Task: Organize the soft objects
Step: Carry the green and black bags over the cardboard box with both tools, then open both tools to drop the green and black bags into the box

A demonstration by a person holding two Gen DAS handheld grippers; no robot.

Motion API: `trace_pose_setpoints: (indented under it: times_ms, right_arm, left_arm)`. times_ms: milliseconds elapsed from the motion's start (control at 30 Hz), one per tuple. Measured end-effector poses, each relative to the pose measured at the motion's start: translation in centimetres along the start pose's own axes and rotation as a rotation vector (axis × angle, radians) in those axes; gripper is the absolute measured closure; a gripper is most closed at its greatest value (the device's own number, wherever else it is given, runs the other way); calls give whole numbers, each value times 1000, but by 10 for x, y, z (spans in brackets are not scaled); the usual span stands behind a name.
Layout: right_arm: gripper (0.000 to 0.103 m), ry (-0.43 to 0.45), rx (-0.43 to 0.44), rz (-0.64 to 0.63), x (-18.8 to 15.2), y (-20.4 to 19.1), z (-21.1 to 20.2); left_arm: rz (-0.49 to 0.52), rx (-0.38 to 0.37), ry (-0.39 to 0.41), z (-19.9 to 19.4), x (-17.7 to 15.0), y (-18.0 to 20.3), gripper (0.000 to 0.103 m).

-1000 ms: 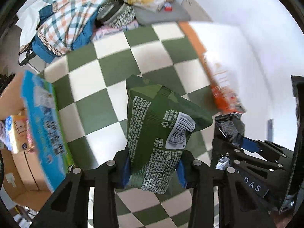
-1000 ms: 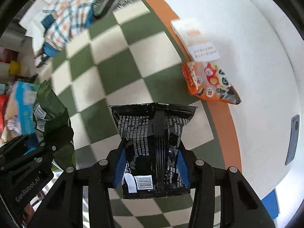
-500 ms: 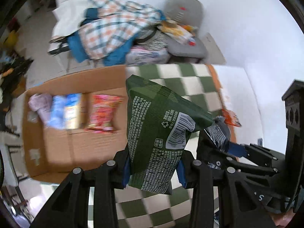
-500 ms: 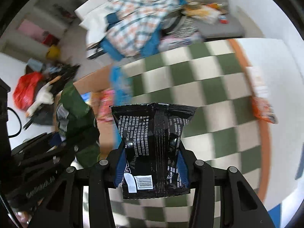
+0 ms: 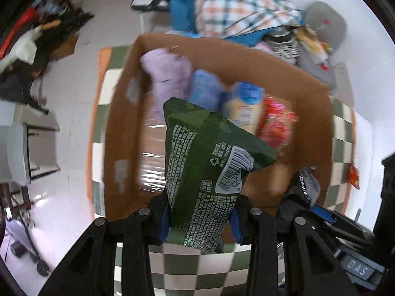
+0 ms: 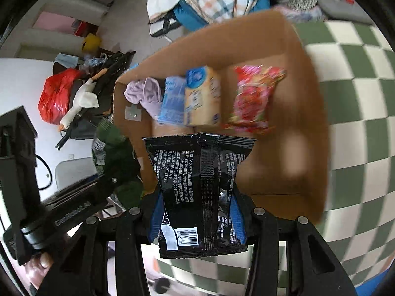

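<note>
A green snack bag point(image 5: 207, 177) is clamped at its lower end by the left tool point(image 5: 198, 218), hanging over the near edge of an open cardboard box point(image 5: 318, 113). A black snack bag point(image 6: 200, 187) is pinched the same way in the right tool point(image 6: 197, 218), also above the box's near side. Inside the box lie a lilac cloth point(image 6: 148, 96), a blue pack point(image 6: 172, 103), a tan pack point(image 6: 202, 98) and a red-pink bag point(image 6: 254, 98) in a row. The box sits on a green-and-white checked floor point(image 6: 358, 98).

The risk, judged from here: both tools are close together, so they could knock each other, and a bag let go too near the rim could slide out onto the floor.

The right view shows the left tool and a thumb at lower left; the left view shows an orange packet point(image 5: 354, 176) on the floor beyond the box, unseen in the other.
</note>
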State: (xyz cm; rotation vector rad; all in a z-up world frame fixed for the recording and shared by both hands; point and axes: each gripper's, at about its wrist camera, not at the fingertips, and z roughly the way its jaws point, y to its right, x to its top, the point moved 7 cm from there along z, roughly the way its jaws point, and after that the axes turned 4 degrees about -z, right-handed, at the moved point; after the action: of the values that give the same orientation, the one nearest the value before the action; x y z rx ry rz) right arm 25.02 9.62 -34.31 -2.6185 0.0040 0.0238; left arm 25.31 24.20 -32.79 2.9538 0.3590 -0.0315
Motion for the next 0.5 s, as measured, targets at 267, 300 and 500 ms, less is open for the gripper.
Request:
trace_pose_setpoints:
  times_ms: [267, 300, 500]
  right_arm:
    - [54, -19, 11, 94, 9, -17, 55]
    - [54, -22, 13, 103, 10, -19, 60]
    - [51, -52, 7, 107, 16, -32, 82]
  left_arm:
    - [-30, 10, -85, 32, 11, -27, 66]
    - [-29, 8, -90, 34, 12, -29, 66]
    - [-33, 6, -117, 39, 15, -31, 63]
